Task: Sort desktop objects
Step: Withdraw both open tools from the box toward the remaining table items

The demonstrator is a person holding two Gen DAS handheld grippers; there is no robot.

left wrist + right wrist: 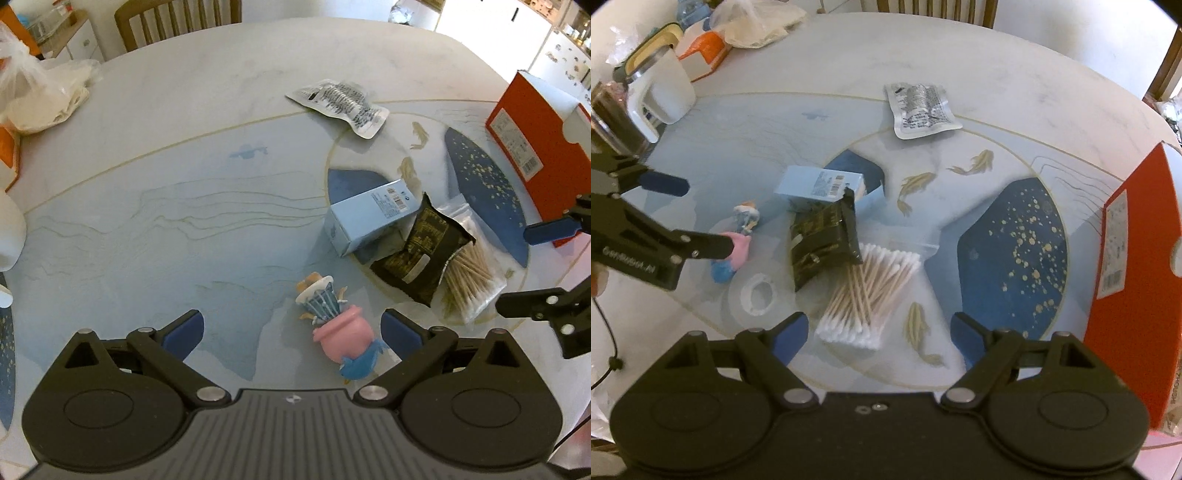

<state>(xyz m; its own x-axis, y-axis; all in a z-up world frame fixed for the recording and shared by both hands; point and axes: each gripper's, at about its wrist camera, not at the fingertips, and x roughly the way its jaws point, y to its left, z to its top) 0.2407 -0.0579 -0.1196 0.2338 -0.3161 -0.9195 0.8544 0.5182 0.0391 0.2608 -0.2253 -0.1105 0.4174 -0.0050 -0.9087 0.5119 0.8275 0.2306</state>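
Pink figurine lies between wide-open left hand-held gripper, seemingly untouched.

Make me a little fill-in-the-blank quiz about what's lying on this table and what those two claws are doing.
1. The pink and blue toy figure lies in front of the ____ claw.
2. The black packet partly overlaps the bag of ____ swabs.
3. Both claws, including the right claw, are ____ and hold nothing.
4. The big box at the table's edge is ____.

Missing words: left; cotton; open; orange
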